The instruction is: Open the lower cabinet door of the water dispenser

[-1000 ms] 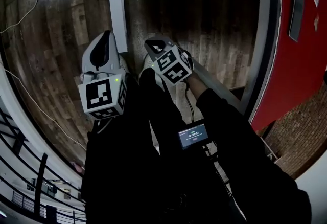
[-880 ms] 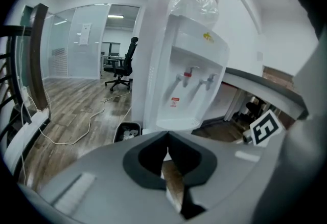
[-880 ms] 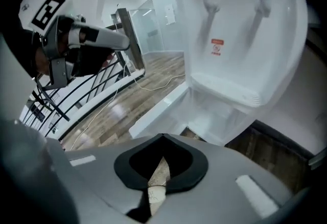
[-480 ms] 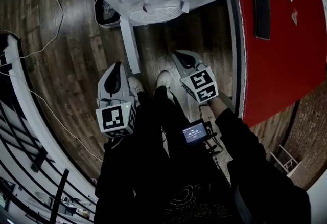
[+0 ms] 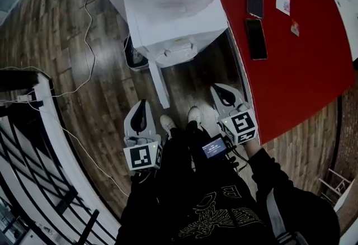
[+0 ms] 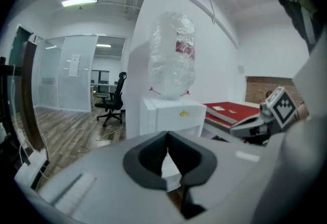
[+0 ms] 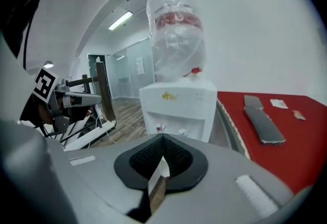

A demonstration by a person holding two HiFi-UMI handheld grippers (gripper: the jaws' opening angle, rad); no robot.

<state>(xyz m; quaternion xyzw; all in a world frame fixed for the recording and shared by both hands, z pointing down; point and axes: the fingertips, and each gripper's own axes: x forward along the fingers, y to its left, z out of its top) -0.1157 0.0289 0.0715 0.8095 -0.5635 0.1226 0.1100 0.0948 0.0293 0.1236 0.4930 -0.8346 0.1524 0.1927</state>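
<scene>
Currently: dispenser (image 5: 179,31), upper centre of head view; lower door (image 5: 159,84) juts out edge-on, seemingly open already, so little remains. At lower centre, left gripper (image 5: 141,108) and right gripper (image 5: 219,90): jaws pressed together, empty, clear of door.

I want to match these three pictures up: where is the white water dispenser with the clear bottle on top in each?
Head view: white water dispenser top centre, seen from above.
Left gripper view: dispenser at centre.
Right gripper view: dispenser at centre, slightly left.
Shared landmark: red tabletop, just right of it in every view.
</scene>
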